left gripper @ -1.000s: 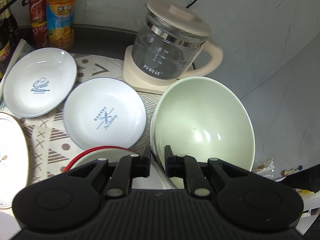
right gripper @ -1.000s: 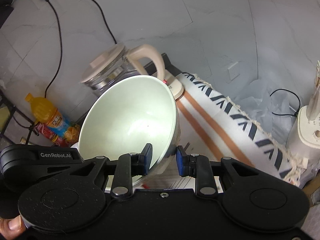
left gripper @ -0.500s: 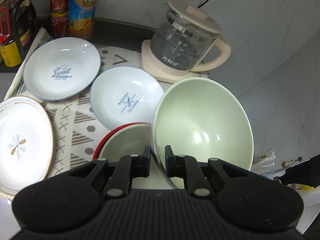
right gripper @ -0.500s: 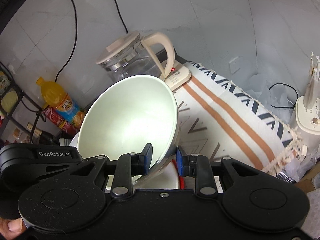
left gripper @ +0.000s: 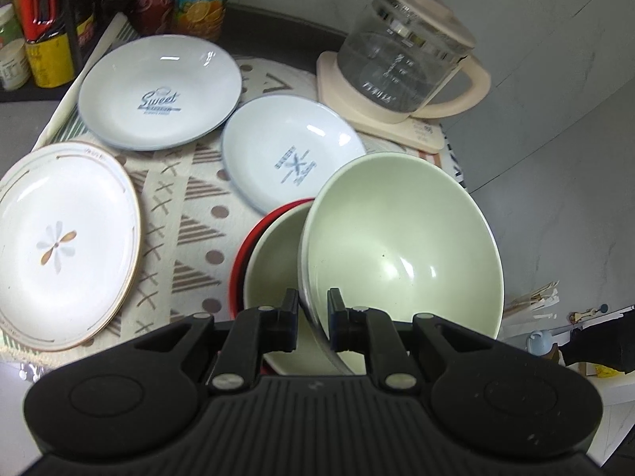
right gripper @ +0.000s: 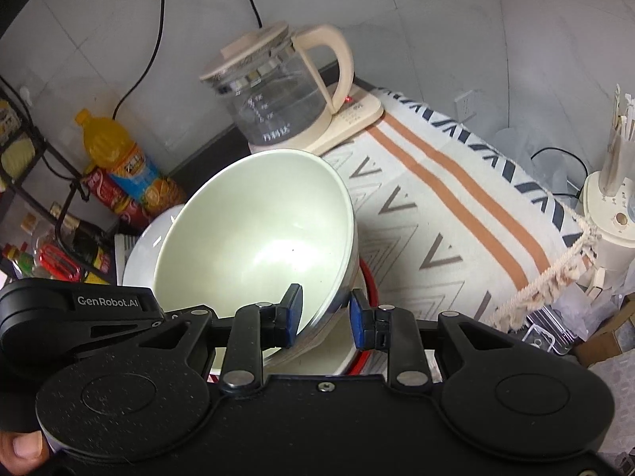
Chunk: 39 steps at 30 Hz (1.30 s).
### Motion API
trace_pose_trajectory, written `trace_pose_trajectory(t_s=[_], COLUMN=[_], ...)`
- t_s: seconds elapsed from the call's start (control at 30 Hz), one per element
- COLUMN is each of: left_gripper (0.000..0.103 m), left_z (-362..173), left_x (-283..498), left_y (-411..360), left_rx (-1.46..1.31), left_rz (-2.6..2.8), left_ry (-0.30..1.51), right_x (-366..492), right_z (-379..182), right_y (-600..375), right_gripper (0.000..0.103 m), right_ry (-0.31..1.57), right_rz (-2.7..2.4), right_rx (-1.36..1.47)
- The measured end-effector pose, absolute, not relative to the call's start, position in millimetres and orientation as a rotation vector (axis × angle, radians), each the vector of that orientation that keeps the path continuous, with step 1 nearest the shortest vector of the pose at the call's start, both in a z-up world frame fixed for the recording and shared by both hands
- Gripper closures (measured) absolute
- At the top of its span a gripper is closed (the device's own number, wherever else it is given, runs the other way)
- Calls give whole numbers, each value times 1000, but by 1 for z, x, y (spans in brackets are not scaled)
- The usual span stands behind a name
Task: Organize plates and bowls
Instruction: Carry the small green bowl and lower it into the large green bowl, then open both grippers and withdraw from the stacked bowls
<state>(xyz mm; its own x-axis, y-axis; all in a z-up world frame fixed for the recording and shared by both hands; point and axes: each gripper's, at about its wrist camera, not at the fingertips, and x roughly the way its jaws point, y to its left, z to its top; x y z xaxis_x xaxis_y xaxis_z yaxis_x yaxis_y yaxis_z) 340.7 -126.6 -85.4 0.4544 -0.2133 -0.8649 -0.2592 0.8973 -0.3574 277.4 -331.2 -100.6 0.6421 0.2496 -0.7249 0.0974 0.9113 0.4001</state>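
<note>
I've got the big green bowl (left gripper: 401, 246) pinched by its rim in both the left tongs (left gripper: 312, 319) and right tongs (right gripper: 325, 315), tilted over the red-rimmed bowl (left gripper: 274, 261); next I should level it and nest it.

left gripper (left gripper: 312, 308) and right gripper (right gripper: 325, 309) both angled downward, each nearly closed, pinching a rim.

Grey tiled wall (right gripper: 436, 20); patterned cloth (right gripper: 456, 214) over counter; glass kettle (right gripper: 278, 91) by wall.
</note>
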Motion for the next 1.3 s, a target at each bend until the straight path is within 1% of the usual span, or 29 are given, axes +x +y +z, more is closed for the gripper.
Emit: trace_pose_trajectory(t_s=[0.4, 0.43, 0.73, 0.8, 0.93, 0.97, 1.1, 1.13, 1.2, 1.23, 1.27, 1.3], left_gripper=[89, 88, 87, 84, 72, 69, 64, 61, 59, 58, 58, 58], left_z=[-104, -106, -106, -106, -102, -100, -95, -94, -91, -90, -90, -89], left_x=[333, 333, 337, 339, 338, 337, 335, 334, 331, 330, 329, 328], left_y=[-121, -122, -123, -123, -124, -124, -123, -122, -121, -119, -118, -116], left_rx=[-494, -492, -469, -466, -460, -458, -454, -449, -436, -431, -424, -416], left_rz=[66, 64, 52, 50, 45, 41, 28, 27, 27, 28, 33, 40], left_ry=[1183, 1186, 1192, 1200, 1191, 1187, 1173, 1168, 1154, 1151, 1152, 1154], right_x=[275, 275, 278, 278, 277, 276, 276, 276, 275, 274, 272, 271], right_z=[-115, -117, -123, -123, -121, -119, -114, -114, -110, -108, -104, -102], right_y=[-322, -322, -323, -324, -325, -324, -322, -322, -320, -319, -317, -315], right_gripper=[78, 78, 77, 77, 75, 73, 73, 73, 69, 61, 49, 44], right_ry=[935, 943, 962, 963, 960, 954, 953, 952, 947, 941, 930, 920], right_rz=[97, 96, 93, 95, 98, 100, 91, 88, 83, 83, 81, 76], right_rx=[410, 413, 418, 421, 429, 423, 408, 409, 400, 391, 376, 360])
